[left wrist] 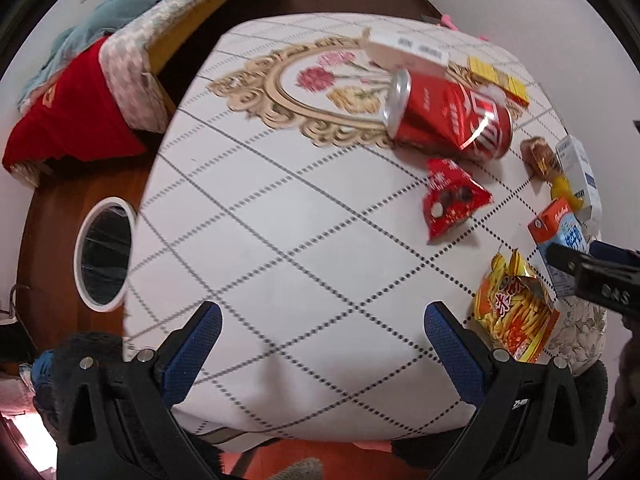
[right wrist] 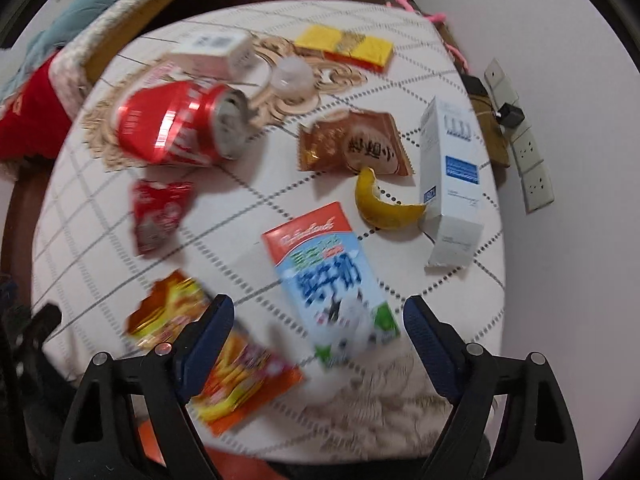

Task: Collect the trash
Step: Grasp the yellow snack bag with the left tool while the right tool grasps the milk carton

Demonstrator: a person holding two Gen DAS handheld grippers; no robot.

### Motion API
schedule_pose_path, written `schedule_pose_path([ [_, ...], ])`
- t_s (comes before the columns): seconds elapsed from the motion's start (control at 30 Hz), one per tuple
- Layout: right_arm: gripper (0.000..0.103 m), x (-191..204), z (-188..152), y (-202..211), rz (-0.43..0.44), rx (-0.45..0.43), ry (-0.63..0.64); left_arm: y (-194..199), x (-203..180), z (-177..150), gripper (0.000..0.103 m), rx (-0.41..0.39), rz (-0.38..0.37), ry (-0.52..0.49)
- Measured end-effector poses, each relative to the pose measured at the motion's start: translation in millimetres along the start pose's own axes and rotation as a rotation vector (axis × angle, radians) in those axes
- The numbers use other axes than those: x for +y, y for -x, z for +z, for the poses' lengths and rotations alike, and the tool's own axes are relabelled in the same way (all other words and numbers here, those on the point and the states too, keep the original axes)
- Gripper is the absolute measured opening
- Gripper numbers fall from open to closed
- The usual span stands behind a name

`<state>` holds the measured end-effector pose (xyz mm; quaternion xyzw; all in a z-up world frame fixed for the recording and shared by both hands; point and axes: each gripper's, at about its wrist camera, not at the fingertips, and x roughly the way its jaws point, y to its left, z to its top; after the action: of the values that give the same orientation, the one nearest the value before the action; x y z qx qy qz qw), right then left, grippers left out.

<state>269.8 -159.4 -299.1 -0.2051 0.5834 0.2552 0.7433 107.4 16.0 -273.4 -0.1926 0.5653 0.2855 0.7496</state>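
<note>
While both grippers point steeply down at the worktop (left wrist: 248,216), your left gripper (left wrist: 322,340) has its blue-padded fingers (left wrist: 192,344) spread wide with nothing between them, only bare chequered cloth beneath. Your right gripper (right wrist: 318,334) likewise has its fingers (right wrist: 208,332) well apart and gripping nothing; the milk carton (right wrist: 328,280) lies flat on the cloth in the gap between them, its lower end nearest the fingertips, neither pad touching it. Item: orange-yellow snack bag (right wrist: 208,360), torn open, lying under and just beside the right gripper's left finger; contact cannot be told through the blur. Item: small red wrapper (right wrist: 158,212), beyond the snack bag. Item: dented red can (right wrist: 176,124) on its side at the far left, open end toward the centre. Item: banana peel (right wrist: 384,204), just right of the carton's top, touching the foot of a tall white-and-blue box (right wrist: 450,184). Item: brown wrapper (right wrist: 356,144), beyond the peel. Item: yellow packet (right wrist: 344,46) and white box (right wrist: 212,54) along the far edge, a clear plastic lid (right wrist: 292,76) between them. From the left wrist view a white-rimmed bin (left wrist: 105,248) stands on the floor to the left of the worktop.
</note>
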Motion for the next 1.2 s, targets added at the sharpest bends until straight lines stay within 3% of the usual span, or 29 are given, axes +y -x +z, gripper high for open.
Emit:
schedule_pose_path([
  [0.03, 0.087, -2, 1, -5, 0.006, 0.008, -0.009, -1, -5, -1, 0.103, 0.003, -0.019, -0.003],
  [0.13, 0.066, -7, 4, -22, 0.061, 0.020, -0.032, -4, -21, -1, 0.103, 0.019, -0.077, -0.028],
  [0.23, 0.065, -21, -6, -17, 0.073, 0.000, -0.077, -3, -40, -2, 0.103, 0.021, -0.151, -0.065],
  [0.37, 0.064, -47, -38, -5, 0.017, -0.019, -0.151, 0, -72, -3, 0.102, 0.009, -0.248, -0.131],
  [0.43, 0.064, -55, -54, -2, 0.011, -0.021, -0.186, -7, -89, -2, 0.094, 0.020, -0.278, -0.163],
  [0.5, 0.063, -59, -67, -4, -0.004, -0.025, -0.205, -16, -100, 1, 0.078, 0.031, -0.279, -0.191],
  [0.53, 0.063, -61, -71, -2, -0.010, -0.028, -0.212, -20, -106, 1, 0.074, 0.039, -0.273, -0.209],
  [0.6, 0.064, -62, -75, -3, 0.004, -0.025, -0.228, -25, -113, -1, 0.052, 0.035, -0.261, -0.229],
  [0.7, 0.064, -63, -76, -10, 0.022, -0.013, -0.247, -29, -117, -2, 0.027, 0.023, -0.251, -0.243],
  [0.93, 0.064, -63, -85, -8, 0.004, -0.034, -0.239, -24, -108, -5, 0.013, -0.031, -0.238, -0.247],
  [1.0, 0.064, -62, -84, -9, 0.001, -0.039, -0.238, -20, -104, -5, 0.005, -0.050, -0.227, -0.248],
  [1.2, 0.061, -60, -76, -7, 0.001, -0.078, -0.221, -2, -91, -7, 0.005, -0.111, -0.188, -0.251],
])
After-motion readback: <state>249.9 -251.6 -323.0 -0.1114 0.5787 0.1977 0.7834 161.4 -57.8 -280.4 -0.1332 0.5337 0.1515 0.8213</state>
